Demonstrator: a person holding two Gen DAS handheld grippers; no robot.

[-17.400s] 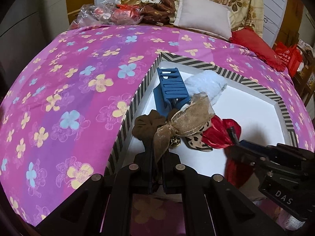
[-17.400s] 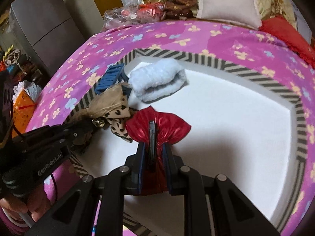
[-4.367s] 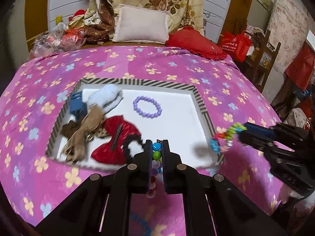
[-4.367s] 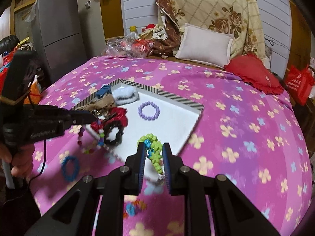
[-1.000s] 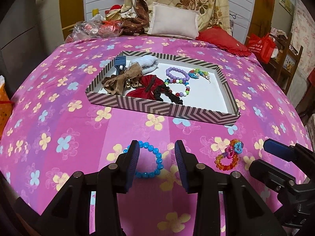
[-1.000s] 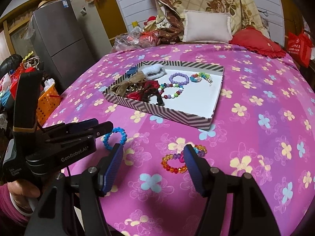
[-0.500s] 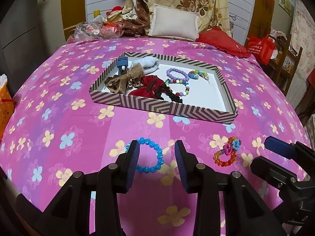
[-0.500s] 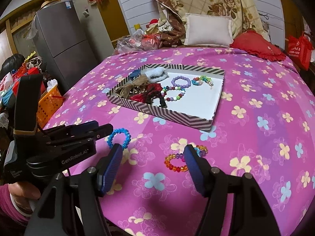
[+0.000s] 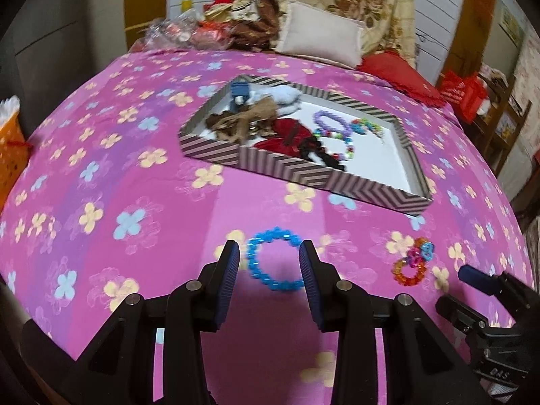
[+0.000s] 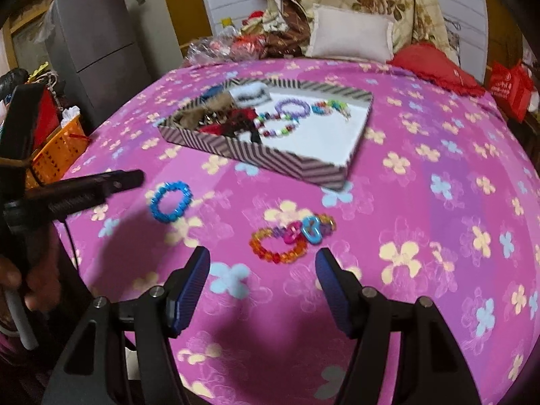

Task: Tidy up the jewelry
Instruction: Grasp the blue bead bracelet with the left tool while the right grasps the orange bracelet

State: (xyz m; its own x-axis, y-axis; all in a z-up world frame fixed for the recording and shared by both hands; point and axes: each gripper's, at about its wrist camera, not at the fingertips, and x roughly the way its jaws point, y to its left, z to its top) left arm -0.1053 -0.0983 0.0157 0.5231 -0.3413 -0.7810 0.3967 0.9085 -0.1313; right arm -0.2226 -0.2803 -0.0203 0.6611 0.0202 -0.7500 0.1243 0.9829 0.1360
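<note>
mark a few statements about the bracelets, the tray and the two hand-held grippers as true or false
1. The blue bead bracelet lies on the bedspread, outside the striped tray. True.
2. The left hand-held gripper is clamped shut on the blue bead bracelet. False: its jaws stand open on either side of it, not pressing on it.
3. The orange and multicolour bracelet lies on the bedspread ahead of the open right hand-held gripper. True.
4. The purple bead bracelet is on the bedspread beside the tray. False: it lies inside the tray.
5. The tray is empty. False: it holds bows, a red pouch and bracelets.
</note>
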